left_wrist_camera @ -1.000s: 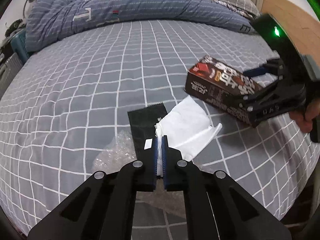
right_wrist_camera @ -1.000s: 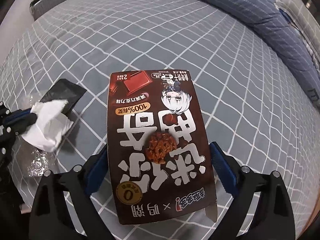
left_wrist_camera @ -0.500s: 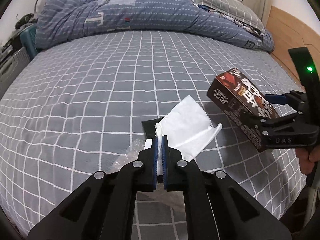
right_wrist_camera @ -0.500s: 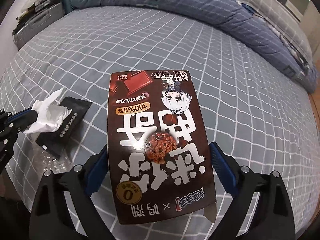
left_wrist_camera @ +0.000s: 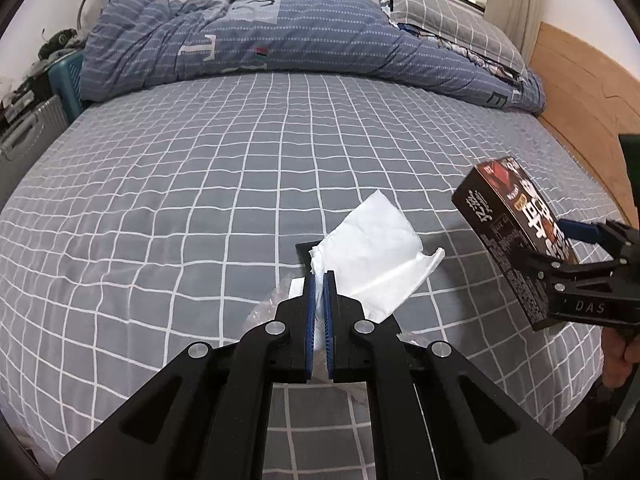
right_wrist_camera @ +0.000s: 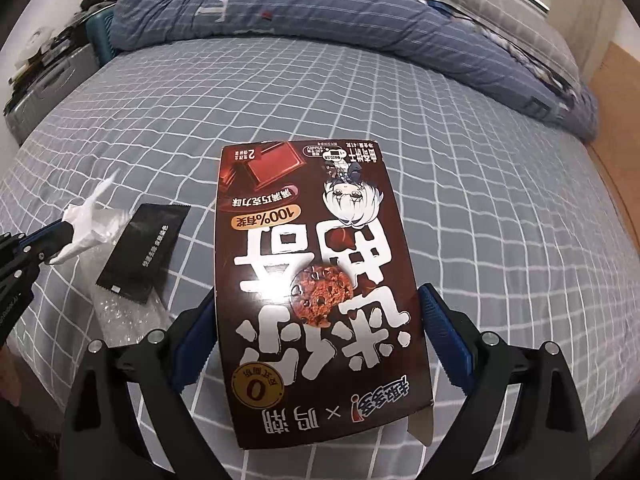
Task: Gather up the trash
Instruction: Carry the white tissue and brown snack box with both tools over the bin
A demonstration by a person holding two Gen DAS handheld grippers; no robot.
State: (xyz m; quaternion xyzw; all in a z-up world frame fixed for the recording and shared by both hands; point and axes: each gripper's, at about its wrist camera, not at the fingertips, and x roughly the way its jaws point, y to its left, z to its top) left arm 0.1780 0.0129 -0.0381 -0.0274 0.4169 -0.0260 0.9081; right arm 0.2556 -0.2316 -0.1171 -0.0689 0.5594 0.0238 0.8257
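Pinching a white tissue (left_wrist_camera: 376,256), the left claw (left_wrist_camera: 319,280); right claw (right_wrist_camera: 320,320) clamped wide around a cookie box (right_wrist_camera: 316,280).

A home bedroom. A bed (left_wrist_camera: 200,168) in a grey checked sheet fills the frame. A rumpled blue duvet (left_wrist_camera: 248,36) and pillow (left_wrist_camera: 448,20) lie along the top.
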